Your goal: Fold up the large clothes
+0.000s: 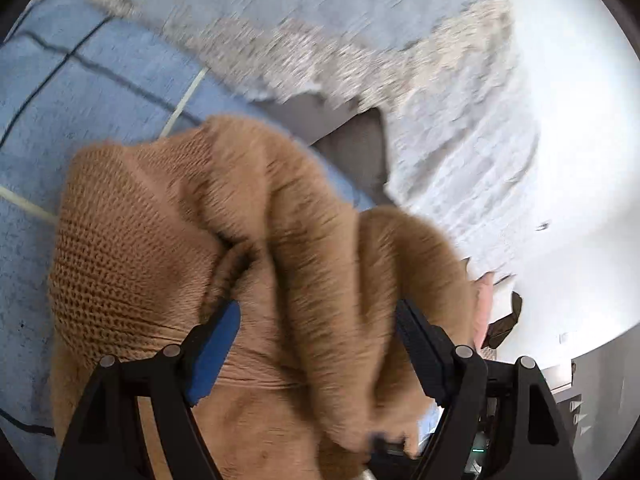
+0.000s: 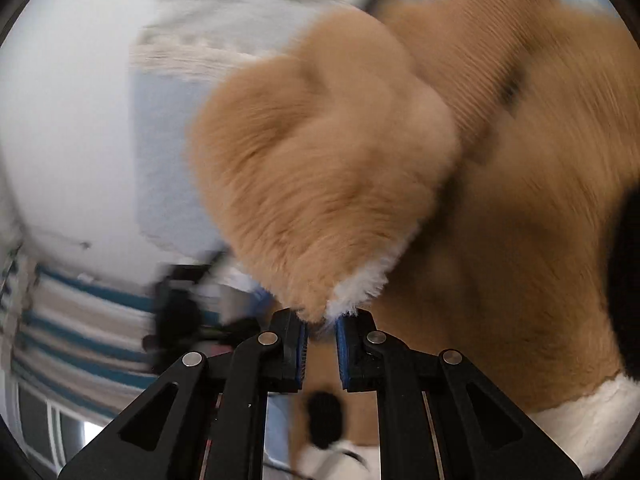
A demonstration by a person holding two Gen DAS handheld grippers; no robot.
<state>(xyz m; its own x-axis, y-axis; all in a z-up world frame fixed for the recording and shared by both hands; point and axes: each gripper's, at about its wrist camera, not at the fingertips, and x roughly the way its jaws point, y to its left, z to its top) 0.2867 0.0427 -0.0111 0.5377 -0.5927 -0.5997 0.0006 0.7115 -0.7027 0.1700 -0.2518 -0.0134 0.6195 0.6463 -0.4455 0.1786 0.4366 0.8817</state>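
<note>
**Tan knit garment bunched in both grippers over a blue bedspread**

Blue fabric with dark and pale grid lines (image 1: 100,92) spreads beyond and to the left of the left gripper (image 1: 316,322), with a pale grey throw edged in beige fringe (image 1: 304,56) lying further ahead. No basket, box or other container shows in either view.

A tan knit sweater (image 1: 168,216) fills the space in front of the left gripper. Its folds pass between the blue-padded fingers (image 1: 218,340), which stand spread wide with bunched cloth filling the gap; whether the pads press on it is unclear through the blur.

From the right wrist view, the right gripper (image 2: 321,322) has its jaws pressed nearly together, pinching a fold of the same sweater (image 2: 328,184) at a point where a white fuzzy trim (image 2: 362,284) meets the tan. More of the sweater hangs to the right of that gripper. Left of it lies striped blue and beige cloth (image 2: 84,328), heavily blurred.
</note>
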